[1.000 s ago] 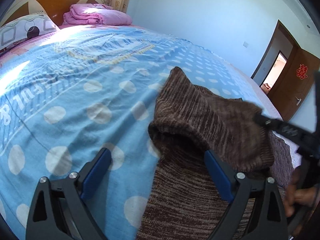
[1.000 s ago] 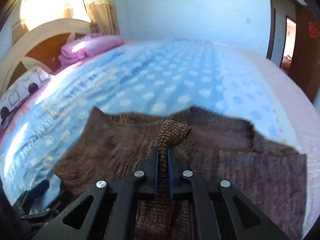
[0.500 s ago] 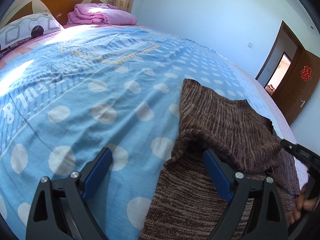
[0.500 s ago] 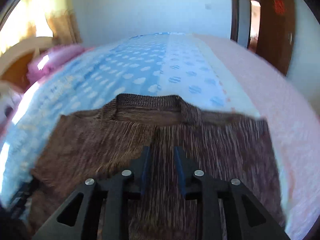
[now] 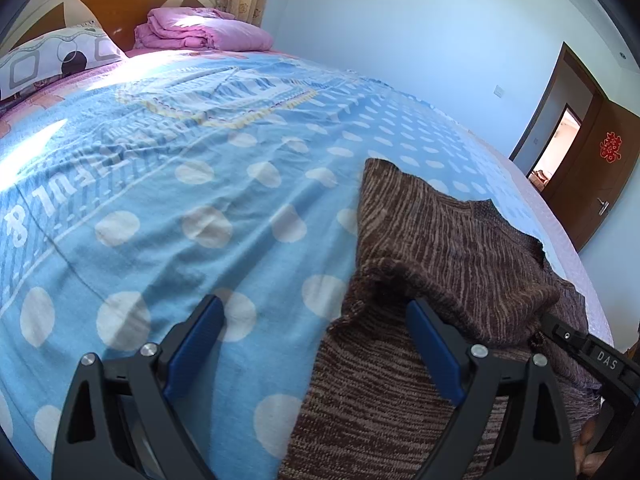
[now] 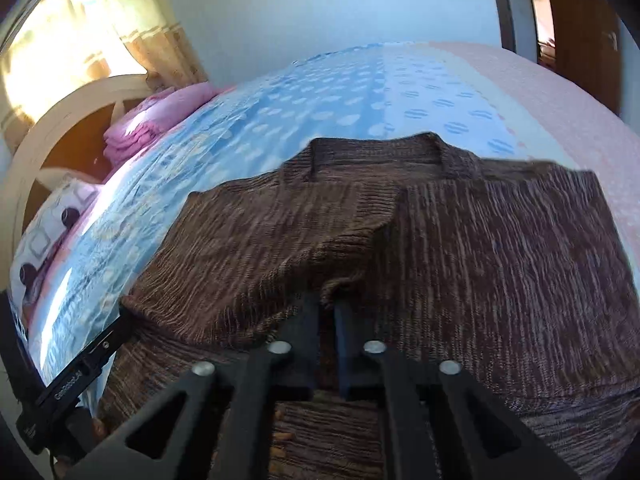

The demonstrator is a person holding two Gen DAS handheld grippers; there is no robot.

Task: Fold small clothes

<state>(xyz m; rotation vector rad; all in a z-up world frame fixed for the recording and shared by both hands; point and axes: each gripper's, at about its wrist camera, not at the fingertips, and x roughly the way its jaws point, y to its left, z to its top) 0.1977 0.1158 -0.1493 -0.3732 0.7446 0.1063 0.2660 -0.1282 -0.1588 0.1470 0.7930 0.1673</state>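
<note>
Sweater (image 6: 460, 240) folded on bed (image 5: 200, 200) | right tool (image 6: 327, 312) apparently pinching knit | left tool (image 5: 316, 344) open

Pale blue walls (image 5: 400, 32), sunlit curtain (image 6: 132, 28) beside an arched headboard (image 5: 100, 4) — brown door (image 5: 600, 184) ajar beyond the bed (image 5: 200, 184).

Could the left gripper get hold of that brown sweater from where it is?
Probably yes: the left gripper is open, one blue finger already lies over the brown sweater, and nothing stands between them.
</note>
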